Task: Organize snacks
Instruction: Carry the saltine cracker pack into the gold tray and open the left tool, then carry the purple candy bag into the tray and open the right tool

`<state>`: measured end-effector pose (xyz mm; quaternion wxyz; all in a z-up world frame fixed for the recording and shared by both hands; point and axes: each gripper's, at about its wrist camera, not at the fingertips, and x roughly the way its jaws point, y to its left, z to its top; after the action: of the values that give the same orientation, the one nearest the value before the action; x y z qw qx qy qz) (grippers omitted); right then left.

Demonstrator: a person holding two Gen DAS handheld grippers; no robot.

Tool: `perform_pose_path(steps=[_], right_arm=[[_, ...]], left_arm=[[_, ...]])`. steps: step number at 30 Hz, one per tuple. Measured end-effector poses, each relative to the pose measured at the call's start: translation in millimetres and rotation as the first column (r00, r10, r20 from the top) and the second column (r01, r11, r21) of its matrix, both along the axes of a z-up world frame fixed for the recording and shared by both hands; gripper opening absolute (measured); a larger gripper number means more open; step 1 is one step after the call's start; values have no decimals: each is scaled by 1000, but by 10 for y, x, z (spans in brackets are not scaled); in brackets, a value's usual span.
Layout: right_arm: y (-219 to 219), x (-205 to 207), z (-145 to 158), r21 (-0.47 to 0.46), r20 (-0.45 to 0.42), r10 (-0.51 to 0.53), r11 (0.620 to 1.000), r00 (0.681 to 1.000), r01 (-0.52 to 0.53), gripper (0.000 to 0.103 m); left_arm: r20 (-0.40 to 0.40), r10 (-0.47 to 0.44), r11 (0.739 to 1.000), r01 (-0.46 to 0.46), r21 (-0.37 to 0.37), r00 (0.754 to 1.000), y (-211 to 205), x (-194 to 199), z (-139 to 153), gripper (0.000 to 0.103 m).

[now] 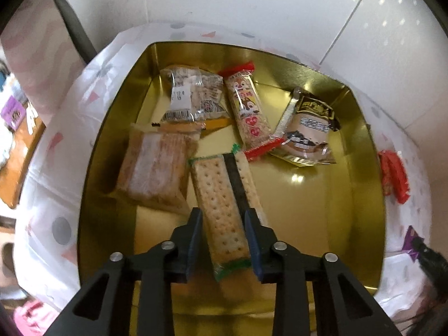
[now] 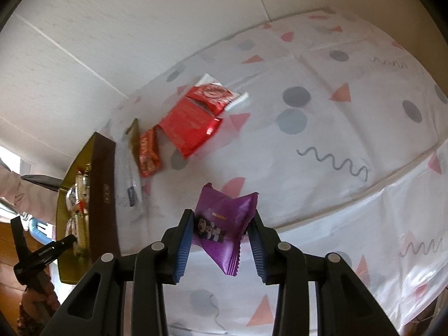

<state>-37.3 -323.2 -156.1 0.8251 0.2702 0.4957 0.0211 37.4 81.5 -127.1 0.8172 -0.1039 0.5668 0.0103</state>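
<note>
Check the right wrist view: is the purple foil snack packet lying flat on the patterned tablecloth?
No, the purple foil snack packet hangs clamped in the right gripper, lifted above the patterned tablecloth.

No wording is read with certainty: print on the clear-wrapped snack (image 1: pixel 184 95), the dark packet (image 1: pixel 308 128) and the tin's brown side (image 2: pixel 105 193) is blurred

A white tablecloth (image 2: pixel 322 128) with grey dots, pink triangles and squiggles covers the table before me. Beyond the tablecloth's far edge rises a pale panelled wall (image 2: pixel 117 25). Off its left edge I see brown wooden furniture (image 1: pixel 19 165).
</note>
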Motion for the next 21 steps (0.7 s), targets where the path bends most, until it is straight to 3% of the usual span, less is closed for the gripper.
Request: perform_pose_path(steps=[4,9,21], right_arm=[[138,16,184,4,47,44,999,998,-44,39],[362,86,350,23,87,104,994,991,-106,39],[1102,349,696,11,150,291,955,945,-295,39]], left_arm=[[36,9,1000,-8,-26,999,-66,-126,115,67],[70,-1,998,5,-57,998,-167,-252,247,68],[76,-2,999,5,-42,997,-154,-431,327,74]])
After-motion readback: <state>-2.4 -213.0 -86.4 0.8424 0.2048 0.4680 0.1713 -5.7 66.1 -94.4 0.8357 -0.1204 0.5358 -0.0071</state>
